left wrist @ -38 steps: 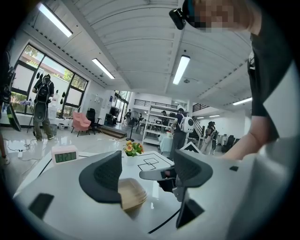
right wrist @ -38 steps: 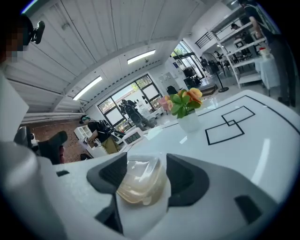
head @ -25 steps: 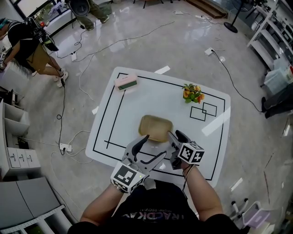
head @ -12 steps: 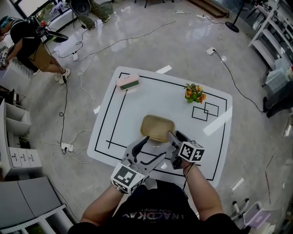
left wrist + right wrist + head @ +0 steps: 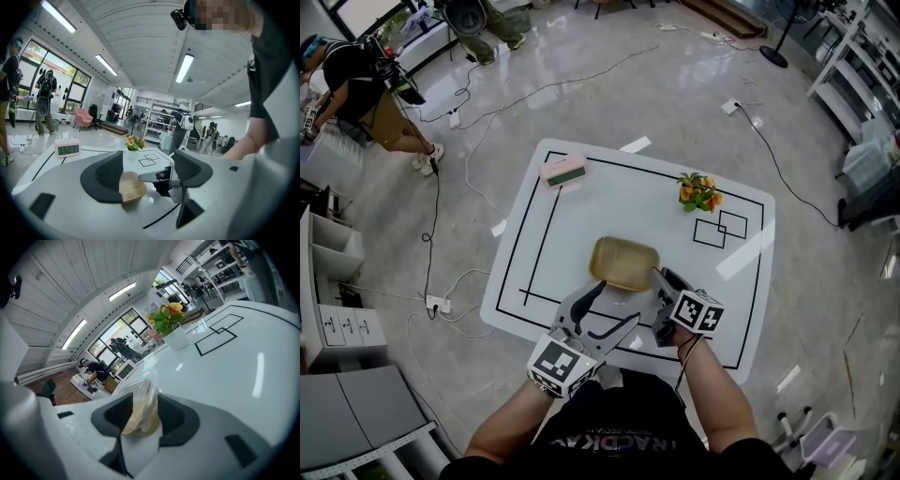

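The white round-cornered table (image 5: 581,216) stood on the glossy grey floor (image 5: 609,84), and a thin black border line (image 5: 628,169) ran round its top just inside the edge. Over at the far-left corner, a pink digital clock with a green display (image 5: 562,170) sat right by that line. Far right, there was a small white vase of orange and yellow flowers (image 5: 697,192), and just beside it two overlapping black-outlined squares (image 5: 719,228) were marked on the top. At the near middle was a tan shallow plastic tray (image 5: 624,263), well apart from clock and vase. Whether it lay flat couldn't be told.
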Tool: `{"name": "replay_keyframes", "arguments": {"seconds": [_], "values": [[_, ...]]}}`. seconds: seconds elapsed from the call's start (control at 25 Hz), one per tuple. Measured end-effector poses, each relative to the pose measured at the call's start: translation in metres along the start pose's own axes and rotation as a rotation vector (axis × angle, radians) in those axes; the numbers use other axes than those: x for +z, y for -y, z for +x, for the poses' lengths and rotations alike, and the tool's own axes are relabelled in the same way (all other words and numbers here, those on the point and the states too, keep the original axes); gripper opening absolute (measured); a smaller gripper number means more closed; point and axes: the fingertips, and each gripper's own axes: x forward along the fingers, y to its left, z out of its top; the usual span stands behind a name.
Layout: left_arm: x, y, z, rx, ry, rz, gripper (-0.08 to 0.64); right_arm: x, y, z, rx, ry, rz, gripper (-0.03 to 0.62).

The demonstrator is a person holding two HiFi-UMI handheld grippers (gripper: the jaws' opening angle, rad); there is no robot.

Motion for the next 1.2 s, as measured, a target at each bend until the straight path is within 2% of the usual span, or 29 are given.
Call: {"name": "replay_keyframes", "arguments": {"seconds": [0.36, 0.76, 1.04, 1.2], "values": [[0.005, 0.003, -0.006, -0.009, 0.008, 0.009, 0.342, 0.009, -0.01, -0.011, 0.027, 0.043, 0.004, 0.102], [0.01, 0.003, -0.019, 0.001, 0.02, 0.024, 0.331, 0.021, -0.046, -0.028, 0.112, 0.11, -0.031, 0.051], [0.009, 0.007, -0.032, -0.002, 0.024, 0.03, 0.297, 0.032, -0.08, -0.046, 0.146, 0.157, -0.159, 0.048], [0.011, 0.008, -0.046, 0.003, 0.042, 0.025, 0.221, 0.041, -0.106, -0.062, 0.164, 0.202, -0.236, 0.048]]}}
